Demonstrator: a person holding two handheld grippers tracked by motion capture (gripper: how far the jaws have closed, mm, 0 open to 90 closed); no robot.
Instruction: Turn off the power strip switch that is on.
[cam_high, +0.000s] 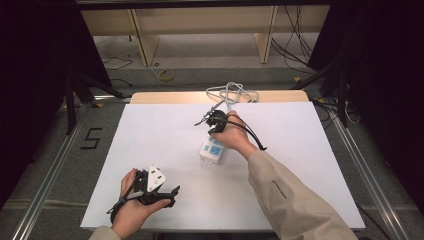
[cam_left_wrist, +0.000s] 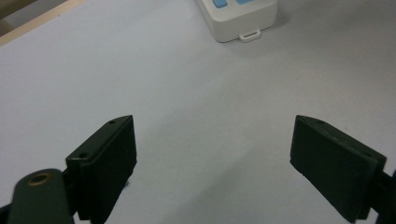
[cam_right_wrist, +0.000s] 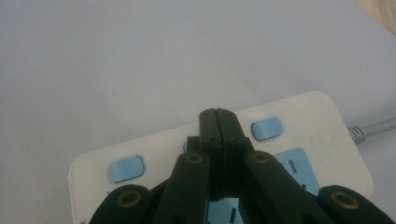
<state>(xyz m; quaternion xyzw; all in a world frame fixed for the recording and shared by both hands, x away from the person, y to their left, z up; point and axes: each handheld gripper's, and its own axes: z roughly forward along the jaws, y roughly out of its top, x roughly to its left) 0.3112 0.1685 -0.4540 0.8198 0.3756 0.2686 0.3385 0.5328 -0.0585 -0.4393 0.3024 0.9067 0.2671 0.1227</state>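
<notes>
The right tool (cam_right_wrist: 218, 114), jaws together, sits over one power strip (cam_right_wrist: 322, 140) with two blue switches (cam_right_wrist: 266, 128).

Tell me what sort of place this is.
Probably a lab or recording room, not a home: a white-topped table stands inside a metal rail frame, loose cables trail over the floor, and a number five is marked beside the table.

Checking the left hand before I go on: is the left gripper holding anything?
No. In the left gripper view the left gripper has its jaws wide apart over the bare white table, nothing between them.
</notes>
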